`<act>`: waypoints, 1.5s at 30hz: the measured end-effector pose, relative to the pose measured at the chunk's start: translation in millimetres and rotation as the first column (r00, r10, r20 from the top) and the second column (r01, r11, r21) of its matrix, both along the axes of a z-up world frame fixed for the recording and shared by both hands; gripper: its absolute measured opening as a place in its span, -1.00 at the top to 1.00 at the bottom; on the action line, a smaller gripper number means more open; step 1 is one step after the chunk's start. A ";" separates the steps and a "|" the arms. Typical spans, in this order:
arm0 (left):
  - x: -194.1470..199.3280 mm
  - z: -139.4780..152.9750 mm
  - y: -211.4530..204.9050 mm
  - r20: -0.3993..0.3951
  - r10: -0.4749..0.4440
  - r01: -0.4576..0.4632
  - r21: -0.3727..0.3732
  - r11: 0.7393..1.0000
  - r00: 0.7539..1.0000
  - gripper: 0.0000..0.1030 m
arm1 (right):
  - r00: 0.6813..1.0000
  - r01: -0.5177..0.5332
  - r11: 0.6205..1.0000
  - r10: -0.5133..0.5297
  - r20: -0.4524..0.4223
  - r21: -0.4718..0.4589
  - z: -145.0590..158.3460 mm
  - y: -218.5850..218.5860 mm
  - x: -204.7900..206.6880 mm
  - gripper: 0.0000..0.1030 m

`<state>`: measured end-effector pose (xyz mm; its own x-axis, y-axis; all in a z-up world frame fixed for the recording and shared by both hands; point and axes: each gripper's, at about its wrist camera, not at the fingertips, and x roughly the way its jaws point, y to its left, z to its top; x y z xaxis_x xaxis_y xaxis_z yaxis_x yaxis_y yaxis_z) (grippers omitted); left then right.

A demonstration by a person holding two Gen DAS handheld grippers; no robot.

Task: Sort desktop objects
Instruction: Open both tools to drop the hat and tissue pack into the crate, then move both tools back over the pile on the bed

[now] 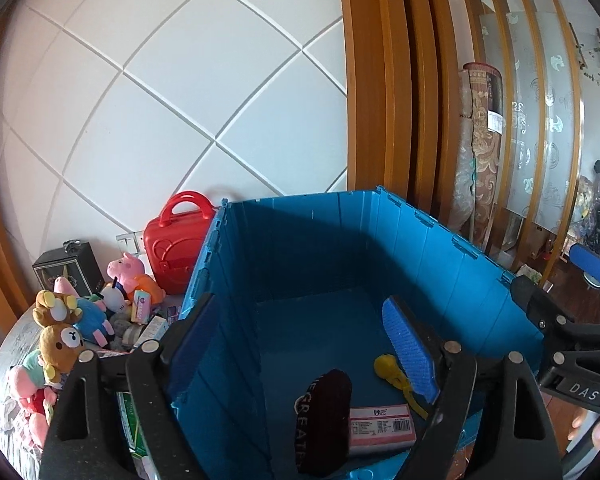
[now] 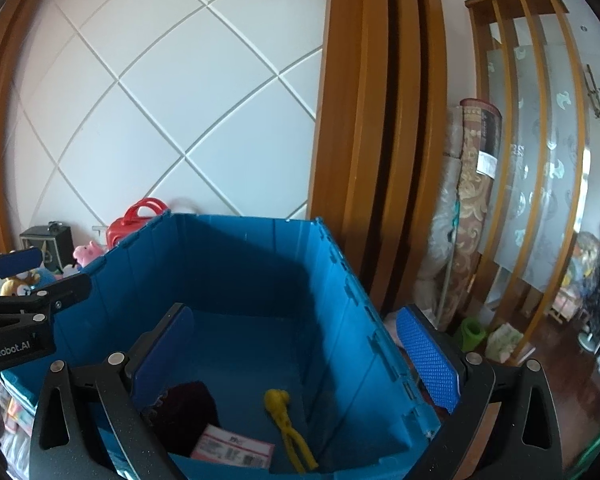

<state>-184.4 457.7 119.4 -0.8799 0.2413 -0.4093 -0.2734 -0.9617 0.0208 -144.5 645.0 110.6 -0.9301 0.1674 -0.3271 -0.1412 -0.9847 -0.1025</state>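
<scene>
Sitting in the bottom of the deep blue plastic folding crate [image 1: 440,248] are three sorted things: a dark maroon knitted cap with white lettering [image 1: 324,420], a flat pink-and-white printed packet [image 1: 380,426] lying partly under the cap, and a yellow plastic scissor-handled clamp toy [image 2: 288,424] just beside them. The toy's long axis runs from its round head, toward the crate's far wall, back to its handles at the near wall.

Both claws stand over the crate's near rim, empty. The left gripper [image 1: 300,344] has its jaws spread wide, one blue pad outside the crate's left wall and the other inside, above the toy; nothing is between them. The right gripper [image 2: 300,356] is likewise gaping, one pad inside the crate and the other beyond its right wall, holding nothing.

What remains to be sorted lies to the left of the crate, on the grey tabletop [image 1: 8,364]: a heap of soft toys, among them a brown plush bear [image 1: 62,346], a pink plush pig [image 1: 129,266] and a blue plush figure [image 1: 92,316], mixed with small boxes and packets. Behind them stand a red plastic toy suitcase [image 1: 178,244] and a dark square box [image 1: 68,268] against the white tiled wall [image 1: 180,80].

The heap lies on the left gripper's side, so that hand looks nearer for the next pick; it would have to swing left, clear of the crate wall now between its pads. The right gripper would have to cross the whole crate.
</scene>
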 end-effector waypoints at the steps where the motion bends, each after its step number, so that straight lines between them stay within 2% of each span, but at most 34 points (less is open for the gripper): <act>1: 4.8 0.9 -2.3 -0.016 0.006 -0.006 0.000 1.000 1.000 -0.67 | 1.000 -0.002 1.000 0.002 -0.002 -0.001 0.0 -1.9 2.5 -1.00; 7: 29.7 4.2 -21.9 -0.098 0.023 -0.021 0.026 0.999 0.995 -0.67 | 0.999 -0.024 1.000 0.024 -0.027 -0.001 -3.7 -16.2 16.5 -1.00; 13: 41.8 2.5 -48.9 -0.104 0.061 -0.055 0.066 0.996 0.993 -0.67 | 0.996 -0.086 0.996 0.086 -0.027 -0.003 -8.7 -37.7 21.9 -1.00; 17: 49.7 -2.7 -69.0 -0.121 0.119 -0.114 0.050 0.992 0.986 -0.67 | 0.989 -0.146 0.989 0.146 -0.030 -0.001 -11.8 -59.3 21.3 -1.00; 24: 54.2 -19.8 -110.6 -0.083 0.225 -0.223 0.029 0.974 0.971 -0.67 | 0.967 -0.255 0.967 0.254 -0.023 -0.003 -15.9 -104.0 12.1 -1.00; 35: 75.5 -38.3 -202.8 -0.051 0.403 -0.402 0.031 0.915 0.914 -0.67 | 0.903 -0.429 0.903 0.430 -0.012 0.012 -13.4 -202.0 4.8 -1.00; 45: 90.9 -68.9 -330.5 0.036 0.541 -0.542 0.026 0.840 0.840 -0.67 | 0.820 -0.571 0.821 0.570 0.056 0.014 -27.5 -322.1 2.2 -1.00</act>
